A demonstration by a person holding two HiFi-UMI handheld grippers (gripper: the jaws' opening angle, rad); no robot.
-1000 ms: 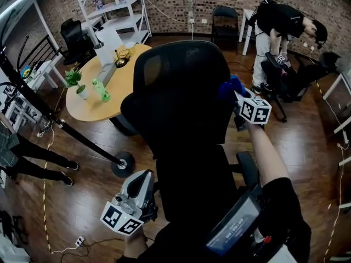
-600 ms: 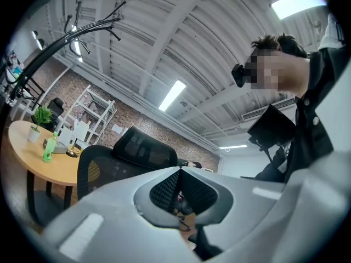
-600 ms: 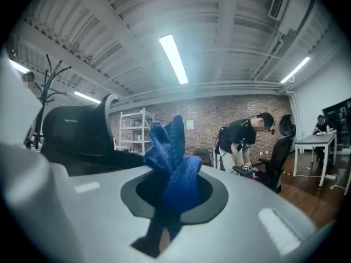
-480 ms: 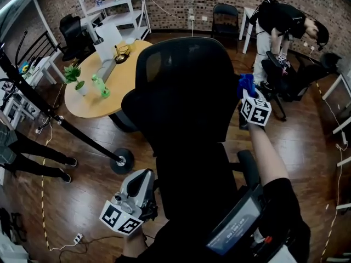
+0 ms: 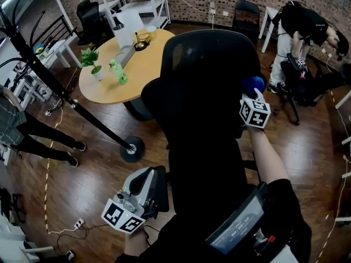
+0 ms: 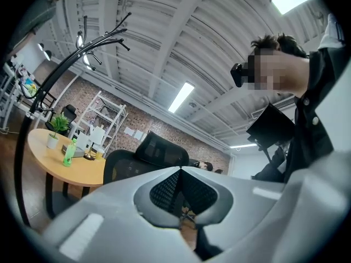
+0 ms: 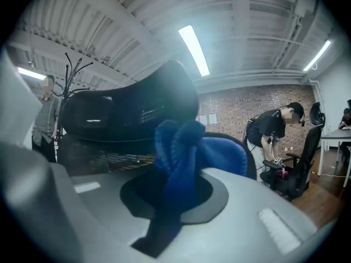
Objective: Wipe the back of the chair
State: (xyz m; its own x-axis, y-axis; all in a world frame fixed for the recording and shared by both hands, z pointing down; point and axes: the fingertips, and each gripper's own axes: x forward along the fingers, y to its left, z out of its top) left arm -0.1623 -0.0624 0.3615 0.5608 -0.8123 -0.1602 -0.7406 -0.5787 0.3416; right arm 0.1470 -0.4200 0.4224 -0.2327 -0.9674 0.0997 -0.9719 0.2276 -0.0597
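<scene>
A black mesh office chair [image 5: 211, 92] fills the middle of the head view, its back and headrest toward me. My right gripper [image 5: 252, 95] is at the right edge of the chair back, shut on a bunched blue cloth [image 5: 253, 84]. In the right gripper view the blue cloth [image 7: 181, 149] sticks out between the jaws, with the chair's headrest [image 7: 126, 111] just behind it. My left gripper [image 5: 153, 175] hangs low beside the chair's left side. Its jaws meet tip to tip with nothing between them, and the left gripper view looks up past them to the chair [image 6: 156, 152].
A round wooden table [image 5: 148, 59] with a green bottle [image 5: 117, 72] and a potted plant [image 5: 90, 59] stands behind the chair. A coat stand's pole [image 5: 71, 103] and base [image 5: 133, 148] lie left. A person [image 5: 307, 26] bends over another chair at the right; someone's legs [image 5: 38, 138] show left.
The head view has swung, so the chair sits further right in the frame. The right gripper with the cloth has slid right and slightly down along the chair back. The left gripper has barely moved.
</scene>
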